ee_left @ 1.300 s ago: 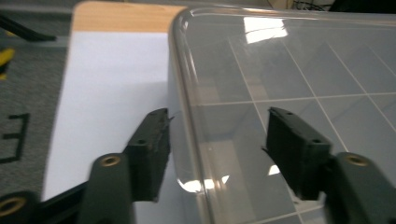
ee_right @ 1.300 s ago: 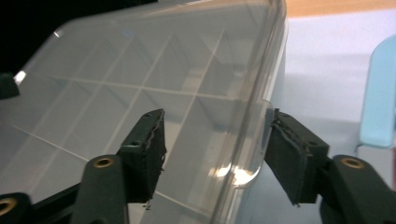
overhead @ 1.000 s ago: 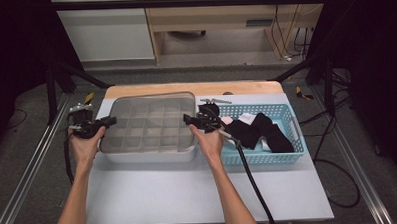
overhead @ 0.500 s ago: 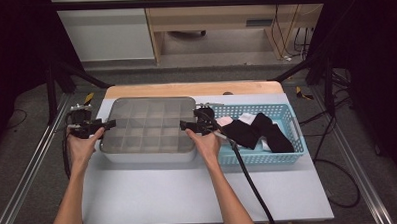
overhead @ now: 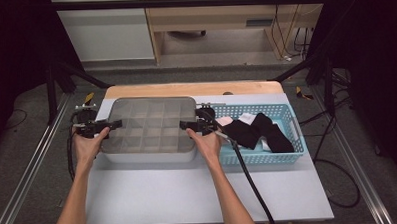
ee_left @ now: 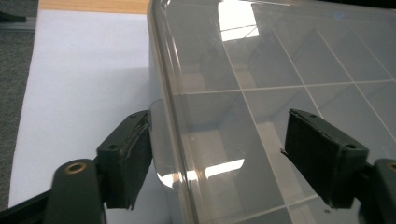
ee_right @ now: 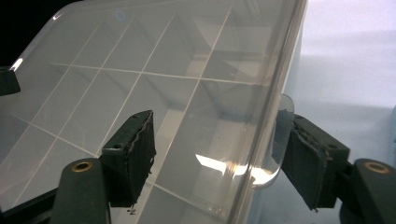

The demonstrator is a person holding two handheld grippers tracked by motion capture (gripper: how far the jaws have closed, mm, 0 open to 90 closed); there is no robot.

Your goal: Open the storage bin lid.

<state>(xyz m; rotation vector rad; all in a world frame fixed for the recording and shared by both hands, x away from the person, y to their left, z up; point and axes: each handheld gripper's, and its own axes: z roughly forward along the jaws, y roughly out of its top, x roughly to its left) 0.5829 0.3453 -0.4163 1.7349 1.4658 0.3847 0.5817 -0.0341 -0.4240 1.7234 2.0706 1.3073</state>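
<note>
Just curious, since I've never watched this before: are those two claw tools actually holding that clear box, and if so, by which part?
Nothing is held. The left gripper and right gripper straddle the clear lidded box at its end tabs, jaws just opened.

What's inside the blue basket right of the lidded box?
The blue basket holds black socks lying over white socks; a pinkish piece shows at its left. Anything beneath the pile is covered.

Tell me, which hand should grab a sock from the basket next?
Probably right. The right tool sits beside the blue basket of socks; the left tool is at the clear box's far end. Both tools' jaws have just been opening, its rim between them.
</note>
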